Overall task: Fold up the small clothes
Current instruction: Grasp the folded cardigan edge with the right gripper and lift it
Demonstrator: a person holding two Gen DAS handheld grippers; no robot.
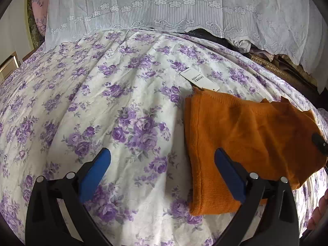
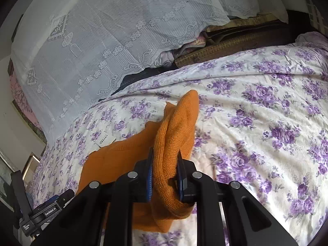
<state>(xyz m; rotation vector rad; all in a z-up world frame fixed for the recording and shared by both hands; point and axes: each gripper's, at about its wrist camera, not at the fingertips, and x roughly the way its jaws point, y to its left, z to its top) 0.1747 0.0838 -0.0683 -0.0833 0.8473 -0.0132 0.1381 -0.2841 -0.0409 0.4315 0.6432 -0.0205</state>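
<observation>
Jaws of the left gripper (image 1: 162, 170) stand wide apart w/ nothing between them; blue pads (image 1: 95, 176) face each other above the purple-rose floral white bedsheet (image 1: 106, 106). Left wrist view: the orange knitted small garment (image 1: 242, 135) lies partly folded on the sheet, to the right of centre; its left edge runs down to a fold near the bottom of frame, and the gripper's right finger sits in front of the knit w/o pinching it. Far right portion of the knit is raised off the sheet, w/ a black tip of the other gripper at its edge. White paper hang tag w/ printed text (image 1: 199, 80) lies on the sheet, touching the garment's far corner. White lace curtain w/ flower border (image 1: 174, 10) hangs behind the bed; dark and woven items show below its hem at right, too unclear to name. Right wrist view: right gripper (image 2: 165, 162) is closed down on a bunched fold of the orange knitted small garment (image 2: 176, 139), blue pads (image 2: 150, 176) pressing the knit from both sides. Gripped part rises in a ridge away from camera; the rest of the garment spreads flat on the sheet (image 2: 256, 123) to the left. Hang tag (image 2: 105, 139) sits beside the flat part's far edge. Lace curtain (image 2: 92, 41) fills the upper left; left gripper's body, w/ a white label, shows at lower left.
</observation>
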